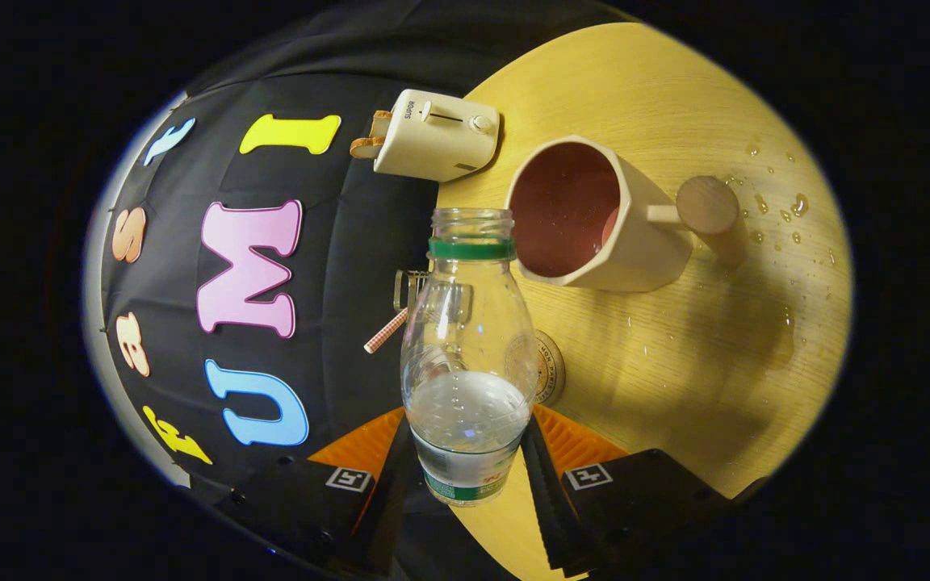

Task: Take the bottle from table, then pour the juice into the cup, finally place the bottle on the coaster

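Bottle point(467, 355), uncapped, part-filled, clamped between both fingers of gripper point(469, 452).
Mouth sits beside rim of cup point(594, 218) on wooden table point(675, 363); coaster point(550, 367) behind bottle; toaster point(437, 135) beyond.

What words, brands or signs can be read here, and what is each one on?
"SUPOR": on the end of the toaster, beside its lever.
Coaster: a ring of print around its face, too small and partly hidden by the bottle to read.
Bottle label: print too blurred to read.
The gripper, shut on the bottle, carries two square coded tags, no words.
Cup: no text.
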### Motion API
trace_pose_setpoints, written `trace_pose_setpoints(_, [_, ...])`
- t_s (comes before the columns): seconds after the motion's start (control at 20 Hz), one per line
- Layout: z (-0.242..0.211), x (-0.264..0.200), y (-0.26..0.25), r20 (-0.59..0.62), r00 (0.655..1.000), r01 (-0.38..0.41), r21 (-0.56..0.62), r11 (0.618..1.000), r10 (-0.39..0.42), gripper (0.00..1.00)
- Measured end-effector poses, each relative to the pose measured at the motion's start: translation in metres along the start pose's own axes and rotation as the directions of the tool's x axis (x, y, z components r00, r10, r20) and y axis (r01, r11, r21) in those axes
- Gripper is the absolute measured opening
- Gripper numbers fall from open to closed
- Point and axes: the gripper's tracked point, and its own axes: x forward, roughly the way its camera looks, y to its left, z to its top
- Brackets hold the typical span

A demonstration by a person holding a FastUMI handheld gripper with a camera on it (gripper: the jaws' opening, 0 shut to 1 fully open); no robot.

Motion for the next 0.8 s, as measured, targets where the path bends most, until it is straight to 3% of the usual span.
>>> trace_pose_setpoints(0.8, [0.009, 0.004, 0.017, -0.009, 1.0, -0.023, 0.248, 0.968, 0.026, 0.72])
